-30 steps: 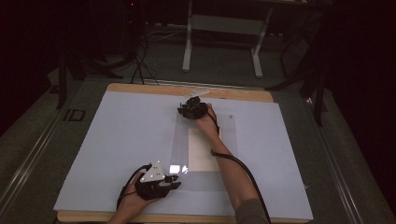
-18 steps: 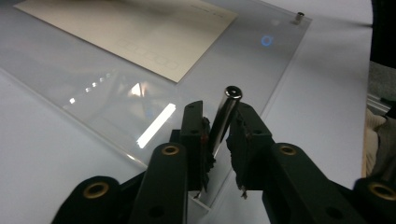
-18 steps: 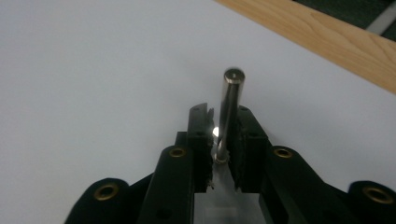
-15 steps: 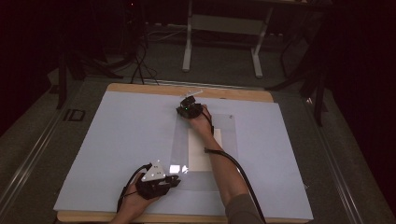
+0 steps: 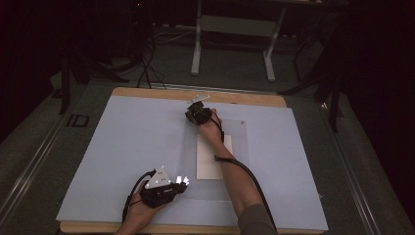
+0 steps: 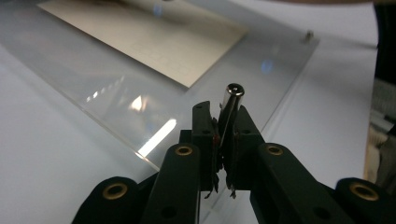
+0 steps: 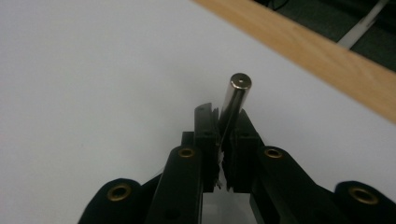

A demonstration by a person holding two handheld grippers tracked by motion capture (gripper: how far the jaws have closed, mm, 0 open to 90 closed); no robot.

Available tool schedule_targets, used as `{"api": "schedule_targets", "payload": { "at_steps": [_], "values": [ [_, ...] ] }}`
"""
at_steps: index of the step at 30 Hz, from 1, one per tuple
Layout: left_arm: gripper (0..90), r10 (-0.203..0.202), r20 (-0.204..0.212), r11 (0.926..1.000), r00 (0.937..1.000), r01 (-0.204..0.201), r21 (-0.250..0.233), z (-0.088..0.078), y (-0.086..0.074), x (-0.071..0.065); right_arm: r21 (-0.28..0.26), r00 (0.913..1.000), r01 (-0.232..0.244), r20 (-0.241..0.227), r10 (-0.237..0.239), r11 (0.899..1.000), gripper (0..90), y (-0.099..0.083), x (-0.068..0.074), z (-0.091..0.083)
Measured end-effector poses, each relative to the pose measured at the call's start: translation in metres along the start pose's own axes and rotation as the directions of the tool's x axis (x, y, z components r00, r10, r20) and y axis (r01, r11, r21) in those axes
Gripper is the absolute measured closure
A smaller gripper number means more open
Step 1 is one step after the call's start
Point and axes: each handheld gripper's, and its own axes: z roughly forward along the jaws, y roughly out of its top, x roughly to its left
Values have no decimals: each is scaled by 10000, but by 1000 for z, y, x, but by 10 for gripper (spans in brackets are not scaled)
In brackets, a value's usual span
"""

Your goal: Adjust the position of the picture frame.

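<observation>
Gripping metal pin (image 6: 229,109) in left gripper (image 6: 223,140), jaws closed; same for right gripper (image 7: 223,140), second pin (image 7: 235,103). Risk: pin slipping onto clear acrylic sheet (image 6: 116,88).

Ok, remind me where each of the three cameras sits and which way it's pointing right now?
High view: fixed above the person's side, looking forward and down on the table; both forearms, left gripper and right gripper show.
Left gripper view: rides the left gripper, looking along its jaws, shut on a metal pin, toward the clear sheet and paper.
Right gripper view: rides the right gripper, jaws shut on a second metal pin, facing the table's wooden edge.
High and left gripper views share the clear sheet and paper.
</observation>
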Motion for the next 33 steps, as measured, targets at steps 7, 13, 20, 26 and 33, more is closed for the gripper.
{"api": "schedule_targets", "payload": {
  "at_steps": [7,13,20,26,33],
  "values": [
    [827,-689,-120,9933,9975,675,-941,-25,3,12,-238,9988,12,490,0,9997,830,4,-7,-18],
    [821,-985,-233,9855,9949,943,-1407,-39,6,23,-285,9965,45,832,-21,9996,823,-2,-18,-36],
    [809,-1416,-792,9739,9867,1245,-1900,-56,12,45,-438,9940,-437,983,478,9981,833,-10,-39,-66],
    [807,-1846,-1445,9619,9721,1486,-2293,-69,16,62,-656,9937,-738,796,790,9951,851,-16,-50,-93],
    [802,-2175,-1859,9574,9582,1724,-2317,-73,30,84,-994,9902,-1070,796,1151,9893,858,-24,-58,-126]
  ]
}}
